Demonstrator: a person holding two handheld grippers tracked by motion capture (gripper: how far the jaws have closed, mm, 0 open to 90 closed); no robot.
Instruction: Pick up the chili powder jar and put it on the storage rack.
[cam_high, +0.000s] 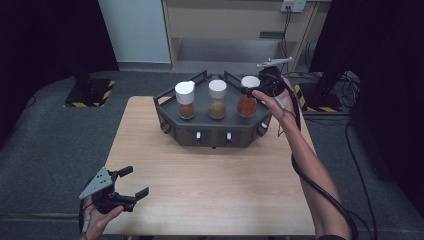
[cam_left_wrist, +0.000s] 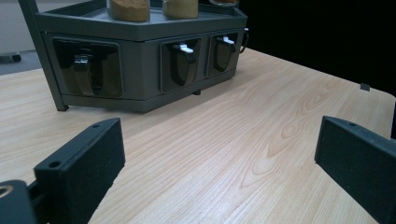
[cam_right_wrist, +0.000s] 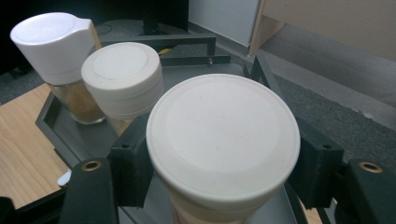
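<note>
R hand-held gripper (cam_high: 251, 92) clenched on red spice jar (cam_high: 247, 102), upright at rack's (cam_high: 212, 131) right end; L hand-held gripper (cam_high: 134, 183) released, at counter's (cam_high: 210, 180) near-left corner.

Bright overhead light on the pale worktop (cam_high: 210, 175), dark surroundings fading to black at the sides, soft short shadows, mild glare on the white lid (cam_right_wrist: 223, 137), near black jaws slightly blurred, overall soft grainy detail.
</note>
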